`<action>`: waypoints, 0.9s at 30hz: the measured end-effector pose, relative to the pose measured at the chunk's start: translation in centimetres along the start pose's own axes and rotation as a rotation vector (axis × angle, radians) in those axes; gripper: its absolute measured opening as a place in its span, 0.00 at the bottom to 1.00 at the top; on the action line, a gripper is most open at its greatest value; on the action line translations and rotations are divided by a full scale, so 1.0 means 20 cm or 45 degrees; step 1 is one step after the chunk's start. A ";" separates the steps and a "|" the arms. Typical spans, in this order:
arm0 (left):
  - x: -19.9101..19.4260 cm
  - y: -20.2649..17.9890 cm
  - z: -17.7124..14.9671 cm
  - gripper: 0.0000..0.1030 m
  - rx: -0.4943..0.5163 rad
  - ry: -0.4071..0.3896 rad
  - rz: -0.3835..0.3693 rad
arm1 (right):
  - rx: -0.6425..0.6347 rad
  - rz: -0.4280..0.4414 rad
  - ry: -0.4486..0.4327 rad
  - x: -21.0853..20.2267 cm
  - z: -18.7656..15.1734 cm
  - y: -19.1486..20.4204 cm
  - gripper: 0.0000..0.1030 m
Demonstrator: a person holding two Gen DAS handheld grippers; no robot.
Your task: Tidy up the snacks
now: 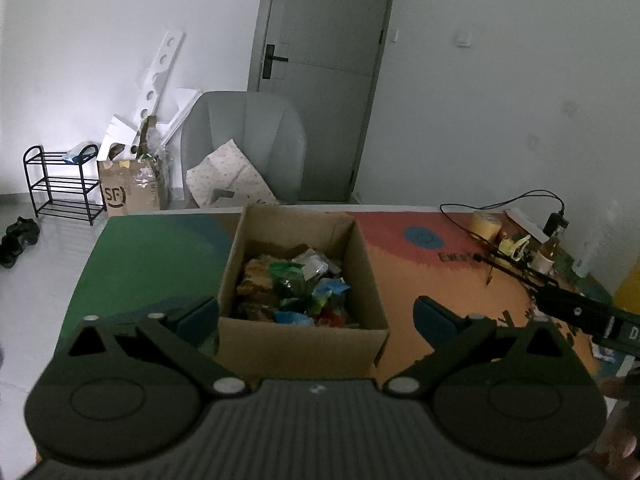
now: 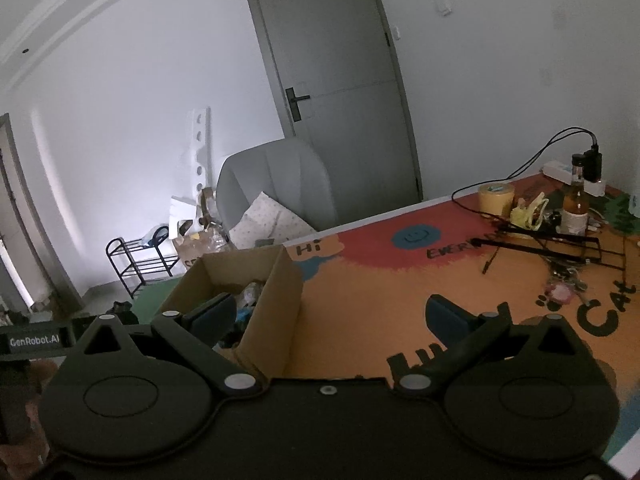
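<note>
- The cardboard box (image 1: 304, 320) stands open in the middle of the left wrist view, on the colourful table mat (image 1: 420, 280); in the right wrist view the same box sits at lower left of the frame
- The snacks (image 1: 296, 288) lie inside it as a loose heap of wrappers, green, blue, red and brownish, piled across the floor of the box with no visible order
- No snack packet shows on the mat around the box in either view; the lower right edge of the left wrist view holds a small pale scrap, too small to tell what it is
- The left gripper (image 1: 316, 316) hangs over the near wall of the box, its jaws spread wide to either side of it and with nothing between them
- The right gripper (image 2: 332, 316) is held to the right of the box over bare orange mat, jaws likewise wide apart and empty; its left finger overlaps the box opening in the picture, but I cannot tell whether it reaches inside
- The clutter at the upper right of both views, a tape roll (image 2: 496, 196), a bottle (image 2: 576, 204) and cables (image 2: 520, 240), stands well apart from the box and looks unrelated to the snacks
- As a judgement: all visible snacks are gathered in one box, which fits packets already collected there, or equally a jumbled box awaiting sorting out; the pictures do not settle which
</note>
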State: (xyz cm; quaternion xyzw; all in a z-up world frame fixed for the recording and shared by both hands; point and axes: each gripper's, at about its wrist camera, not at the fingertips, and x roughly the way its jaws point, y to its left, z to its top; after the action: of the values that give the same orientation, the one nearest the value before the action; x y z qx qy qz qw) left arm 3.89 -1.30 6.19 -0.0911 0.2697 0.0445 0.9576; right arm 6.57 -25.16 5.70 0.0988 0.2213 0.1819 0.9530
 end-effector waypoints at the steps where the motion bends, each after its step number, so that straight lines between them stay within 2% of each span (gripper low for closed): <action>1: -0.02 0.00 -0.01 1.00 0.000 0.000 0.001 | -0.003 0.003 -0.001 -0.02 0.00 0.00 1.00; 9: -0.16 0.02 -0.05 1.00 0.029 -0.012 0.015 | -0.019 0.031 -0.016 -0.19 0.03 -0.01 1.00; 16: -0.32 0.02 -0.07 1.00 0.075 -0.047 0.035 | -0.034 0.066 0.015 -0.30 0.03 0.02 1.00; 21: -0.37 0.00 -0.09 1.00 0.100 -0.030 0.031 | -0.076 0.084 0.009 -0.38 0.03 0.05 1.00; 27: -0.49 0.00 -0.09 1.00 0.121 -0.083 0.063 | -0.076 0.113 -0.006 -0.45 0.02 0.06 1.00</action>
State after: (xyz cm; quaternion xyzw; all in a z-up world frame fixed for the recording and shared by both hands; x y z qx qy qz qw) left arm -5.33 -1.94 9.75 -0.0375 0.2424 0.0582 0.9677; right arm -1.10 -27.57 9.86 0.0805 0.2089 0.2304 0.9470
